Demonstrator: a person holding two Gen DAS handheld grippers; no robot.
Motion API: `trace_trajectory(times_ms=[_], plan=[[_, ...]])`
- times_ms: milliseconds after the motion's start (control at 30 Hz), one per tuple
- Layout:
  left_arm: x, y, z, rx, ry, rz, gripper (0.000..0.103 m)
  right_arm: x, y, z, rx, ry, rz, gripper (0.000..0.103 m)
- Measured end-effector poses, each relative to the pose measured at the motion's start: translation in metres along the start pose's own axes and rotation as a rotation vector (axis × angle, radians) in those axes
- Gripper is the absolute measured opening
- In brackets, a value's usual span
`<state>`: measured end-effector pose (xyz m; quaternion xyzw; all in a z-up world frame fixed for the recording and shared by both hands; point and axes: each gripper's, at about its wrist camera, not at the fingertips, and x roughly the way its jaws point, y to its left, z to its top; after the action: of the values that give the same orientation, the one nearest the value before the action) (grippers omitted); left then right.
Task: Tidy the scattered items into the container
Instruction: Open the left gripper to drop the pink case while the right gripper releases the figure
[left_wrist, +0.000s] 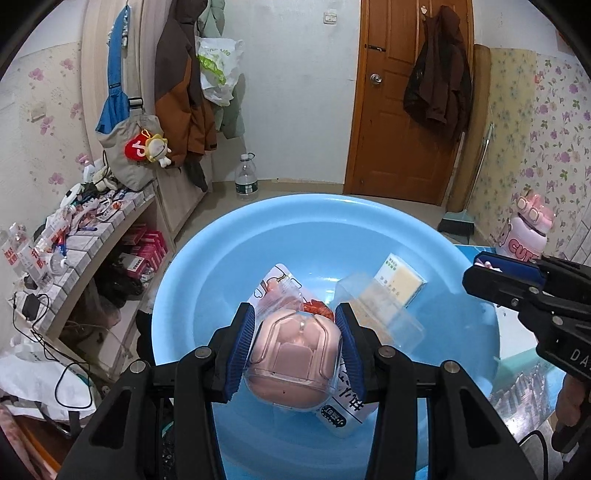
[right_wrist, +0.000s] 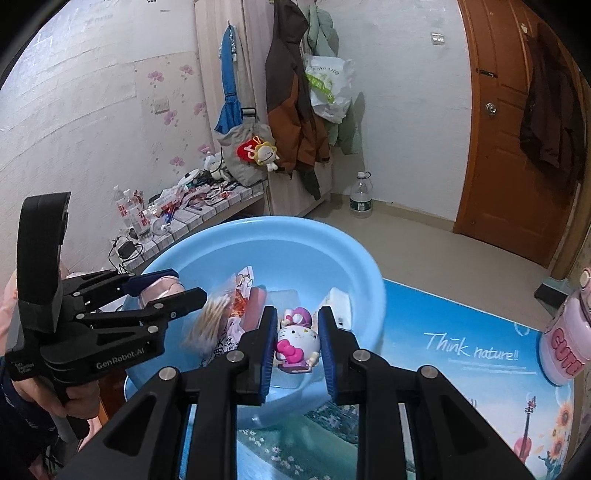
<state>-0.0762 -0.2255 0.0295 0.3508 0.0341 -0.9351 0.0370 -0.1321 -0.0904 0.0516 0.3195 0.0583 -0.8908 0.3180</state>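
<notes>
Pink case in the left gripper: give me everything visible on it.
The pink case is a rounded, glossy pink shell inside a clear plastic outer cover, with a seam and a raised rectangular panel on the face towards the camera. The left gripper clamps it by its sides between blue ribbed pads, over the blue basin, above a printed packet.

Pink bottle (right_wrist: 565, 347) cut off at right edge; snack packet (left_wrist: 338, 413) partly hidden.

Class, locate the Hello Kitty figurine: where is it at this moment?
In the right wrist view, the Hello Kitty figurine sits clamped in the right gripper, held above the near rim of the blue basin, to the right of the left gripper.
</notes>
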Motion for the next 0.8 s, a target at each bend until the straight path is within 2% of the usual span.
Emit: trace_trajectory(times_ms=[500,633,700,800], plan=[[0.011,0.001,-0.008,-0.001,0.038,0.001,0.043,0.017,0.005,-0.007,-0.008,0.036,0.008,0.024],[0.01,0.001,-0.007,-0.012,0.037,0.011,0.053,0.02,0.006,-0.01,-0.011,0.047,0.011,0.024],[0.008,0.002,-0.007,-0.013,0.03,0.011,0.053,0.02,0.006,-0.013,-0.012,0.05,0.013,0.024],[0.004,0.001,-0.008,-0.006,0.019,0.016,0.06,0.02,0.006,-0.013,-0.012,0.052,0.015,0.024]])
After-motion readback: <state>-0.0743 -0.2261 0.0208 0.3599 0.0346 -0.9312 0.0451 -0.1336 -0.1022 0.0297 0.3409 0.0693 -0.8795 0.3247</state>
